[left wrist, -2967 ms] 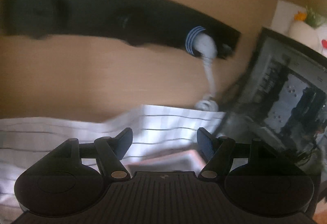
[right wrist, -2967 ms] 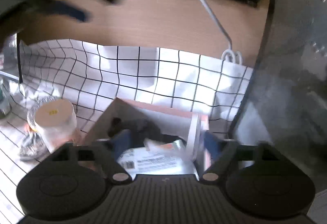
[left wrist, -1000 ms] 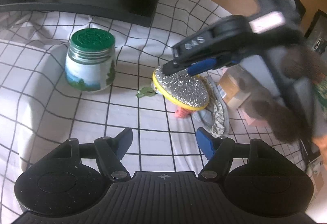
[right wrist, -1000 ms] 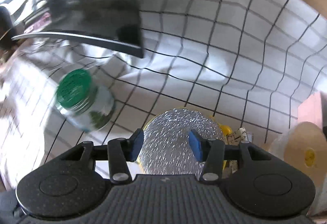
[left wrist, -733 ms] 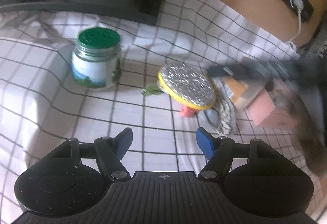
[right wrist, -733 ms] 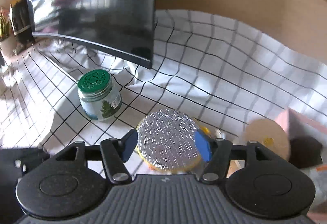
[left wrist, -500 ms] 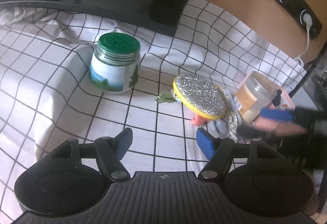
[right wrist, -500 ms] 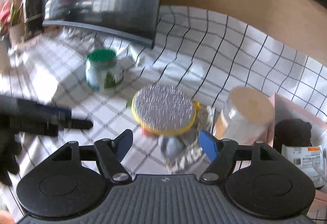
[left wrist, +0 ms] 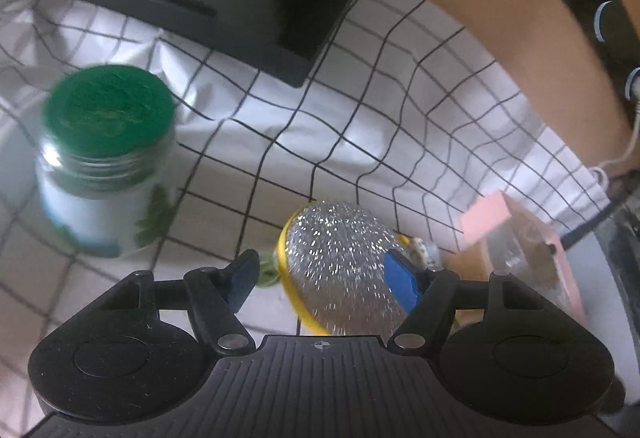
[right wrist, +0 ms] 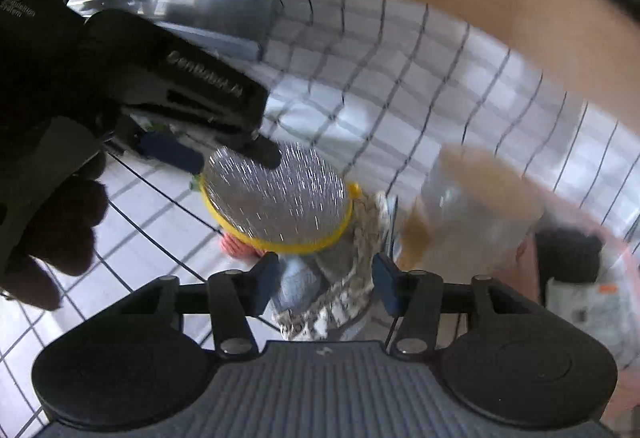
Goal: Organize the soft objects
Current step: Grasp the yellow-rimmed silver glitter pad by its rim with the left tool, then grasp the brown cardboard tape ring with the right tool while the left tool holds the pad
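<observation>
Glittery yellow-rimmed disc (left wrist: 340,262) sits between the spread left tool (left wrist: 324,276); right tool (right wrist: 324,286) half-closing, unclamped.

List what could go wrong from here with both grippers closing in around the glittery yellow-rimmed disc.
1. The left gripper and right gripper converge on one small pile; the left one's fingers already hang over the glittery silver disc with the yellow rim, so the two could collide.
2. The right gripper's jaws have just been closing around the crumpled patterned cloth beneath the disc; lifting it may tip the disc off.
3. The tan-lidded clear jar stands close beside and could get knocked.
</observation>
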